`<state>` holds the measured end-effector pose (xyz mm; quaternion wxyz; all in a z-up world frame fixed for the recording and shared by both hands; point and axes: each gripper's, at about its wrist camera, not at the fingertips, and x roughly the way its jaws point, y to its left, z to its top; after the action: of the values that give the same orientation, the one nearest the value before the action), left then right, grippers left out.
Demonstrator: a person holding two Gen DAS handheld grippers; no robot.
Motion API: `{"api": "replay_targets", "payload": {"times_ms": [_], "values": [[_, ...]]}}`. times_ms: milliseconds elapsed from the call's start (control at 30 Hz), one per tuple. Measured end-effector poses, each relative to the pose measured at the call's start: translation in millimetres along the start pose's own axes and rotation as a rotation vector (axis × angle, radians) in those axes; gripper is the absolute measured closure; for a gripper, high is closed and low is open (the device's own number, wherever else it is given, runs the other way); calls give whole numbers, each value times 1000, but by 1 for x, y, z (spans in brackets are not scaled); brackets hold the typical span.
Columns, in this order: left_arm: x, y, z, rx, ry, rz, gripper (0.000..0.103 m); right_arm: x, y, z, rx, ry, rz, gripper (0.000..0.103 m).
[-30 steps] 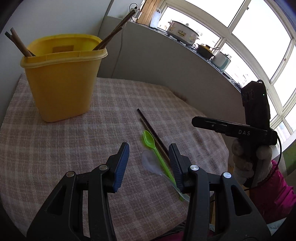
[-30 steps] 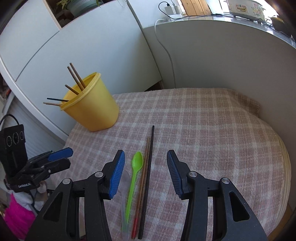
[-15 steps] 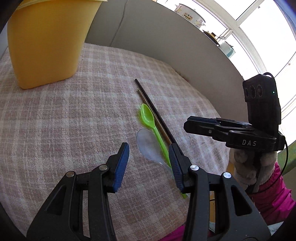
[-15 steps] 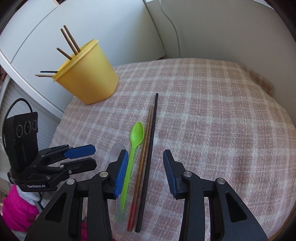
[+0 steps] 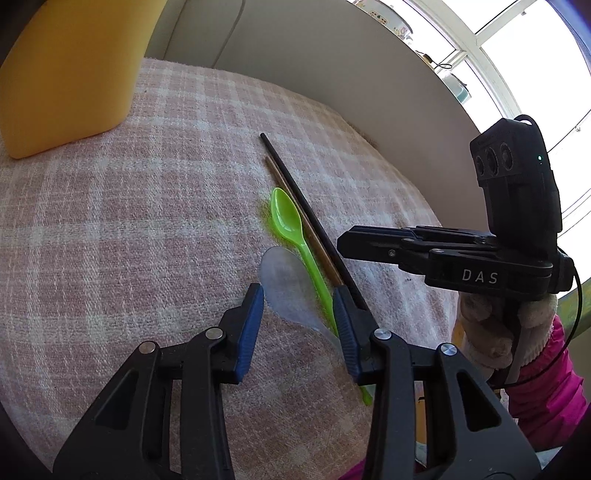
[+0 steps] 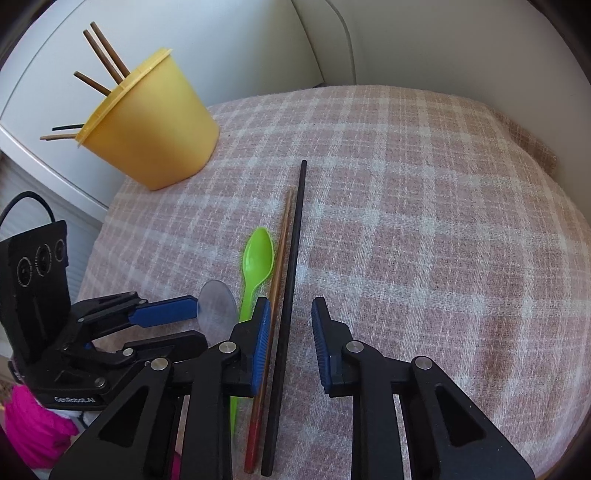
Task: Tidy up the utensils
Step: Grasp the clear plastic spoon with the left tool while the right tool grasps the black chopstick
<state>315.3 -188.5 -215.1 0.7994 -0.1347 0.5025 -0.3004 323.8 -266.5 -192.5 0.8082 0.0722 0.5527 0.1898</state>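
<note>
Clear spoon (image 5: 286,286), green spoon (image 5: 286,218), brown chopstick (image 6: 279,258) and black chopstick (image 6: 293,254) lie side by side on the checked table (image 5: 129,221), centre frame. Left tool (image 5: 299,321) gapes around the clear spoon's bowl (handle hidden); right tool (image 6: 288,328) spread over the black chopstick. Yellow cup (image 6: 151,125) upper left, sticks inside. Writing: "DAS", "GenRobot.AI".

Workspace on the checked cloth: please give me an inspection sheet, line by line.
Surface: checked cloth covers the table.
Job's things: yellow cup holding chopsticks; lying side by side, clear spoon, green spoon, brown chopstick, black chopstick.
Clutter: nothing seen.
Grippers: left hand-held gripper open around the clear spoon; right hand-held gripper open around the black chopstick.
Cables: wire down the wall.
Surroundings: windows, pots on the sill.
</note>
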Motion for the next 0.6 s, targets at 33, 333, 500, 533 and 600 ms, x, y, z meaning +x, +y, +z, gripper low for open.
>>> {"api": "replay_targets", "payload": {"times_ms": [33,333,500,533,600], "values": [[2,0,0,2,1,1,66,2,0,1,0,4,-7,84],[22,-7,8,11,-12,37,90,18,3,5,-3,35,-27,86],[26,-6,12,11,-24,42,95,24,11,7,-30,52,-58,86],[26,-6,13,14,-26,43,95,25,12,8,-35,58,-64,87],[27,-5,16,14,-29,44,95,27,14,10,-39,71,-72,87]]}}
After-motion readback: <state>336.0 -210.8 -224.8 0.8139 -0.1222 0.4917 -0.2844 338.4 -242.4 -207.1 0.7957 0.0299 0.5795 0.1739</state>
